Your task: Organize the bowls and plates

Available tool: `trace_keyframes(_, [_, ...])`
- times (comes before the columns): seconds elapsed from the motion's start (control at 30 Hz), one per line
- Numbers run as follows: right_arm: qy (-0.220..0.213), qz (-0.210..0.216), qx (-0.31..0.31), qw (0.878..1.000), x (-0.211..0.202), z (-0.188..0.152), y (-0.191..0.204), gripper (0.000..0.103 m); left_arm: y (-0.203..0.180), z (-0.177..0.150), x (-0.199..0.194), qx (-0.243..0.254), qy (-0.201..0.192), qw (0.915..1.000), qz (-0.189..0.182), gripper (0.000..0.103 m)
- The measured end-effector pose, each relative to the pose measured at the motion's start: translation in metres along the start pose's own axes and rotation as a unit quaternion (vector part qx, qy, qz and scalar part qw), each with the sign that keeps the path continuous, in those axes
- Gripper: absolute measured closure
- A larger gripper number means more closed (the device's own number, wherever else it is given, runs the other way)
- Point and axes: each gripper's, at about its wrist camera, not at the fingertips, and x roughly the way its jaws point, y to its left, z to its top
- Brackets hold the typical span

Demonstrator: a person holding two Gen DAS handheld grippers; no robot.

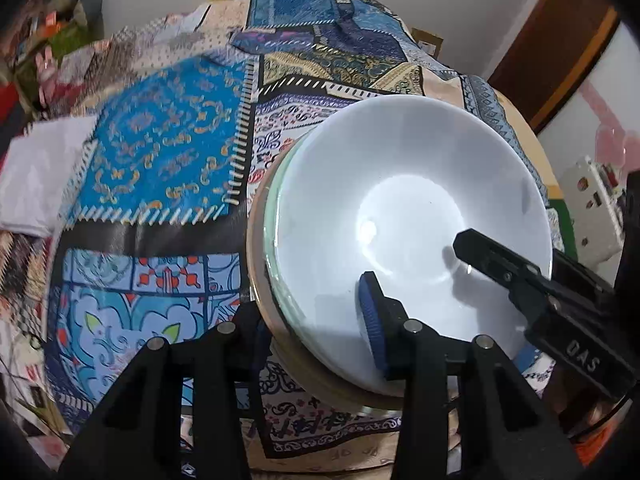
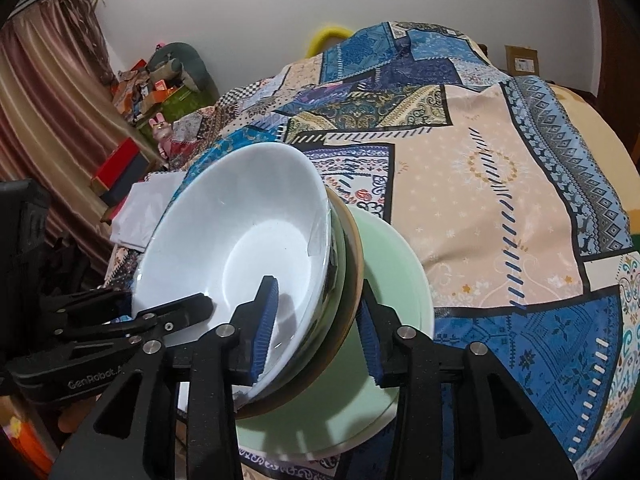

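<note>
Far left of the left fingers: a folded white cloth (image 1: 40, 176) lies on the patchwork cover (image 1: 160, 152), well apart from the bowls.
Left gripper (image 1: 316, 304): it straddles the near rim of the bowls (image 1: 400, 184). Its right pad (image 1: 372, 320) lies on the white bowl's inner wall. Its left finger is mostly hidden outside the rim, just beside it. The fingers look clamped on the rim.
Bowls: a nested stack, with the white bowl (image 2: 240, 240) on top, a glass bowl (image 2: 338, 248) under it and a tan bowl (image 2: 354, 280) lowest. The stack is tilted.
Between the right fingers: the stack's other rim, all three edges.
Right gripper (image 2: 318, 288): its left pad (image 2: 266, 324) sits inside the white bowl, against or just off the wall. Its right pad (image 2: 368, 340) stands just outside the tan rim, over the plate. Whether the pads press on the rim, I cannot tell.
Under and right of the right fingers: a pale green plate (image 2: 392, 264) lies on the cover, with the stack over its left part.
Far right: bare cover only.
</note>
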Motion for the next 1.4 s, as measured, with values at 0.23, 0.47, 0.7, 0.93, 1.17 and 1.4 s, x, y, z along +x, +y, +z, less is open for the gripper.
trace_keyframes(0.23, [-0.016,-0.036,-0.038,0.998,-0.009,0.002,0.012,0.056,0.008,0.002,-0.019,0.004,-0.035,0.999,0.026,0.062])
trace_keyframes(0.47, [-0.054,-0.044,-0.047,0.996,-0.042,0.005,0.017,0.055,-0.001,0.0,-0.069,0.029,-0.112,0.9926,0.039,0.06])
trace_keyframes(0.7, [-0.135,-0.039,-0.07,0.988,-0.102,0.016,0.039,0.055,-0.018,-0.007,-0.142,0.052,-0.228,0.9715,0.039,0.048])
trace_keyframes(0.93, [-0.219,-0.032,-0.098,0.97,-0.157,0.014,0.066,0.043,-0.028,-0.023,-0.2,0.065,-0.326,0.9422,0.041,0.035])
trace_keyframes(1.17, [-0.263,-0.026,-0.118,0.957,-0.182,0.006,0.085,0.028,-0.034,-0.039,-0.228,0.078,-0.379,0.921,0.049,0.012])
trace_keyframes(1.4, [-0.283,-0.029,-0.123,0.951,-0.184,0.004,0.09,0.016,-0.037,-0.05,-0.237,0.08,-0.398,0.9124,0.051,0.001])
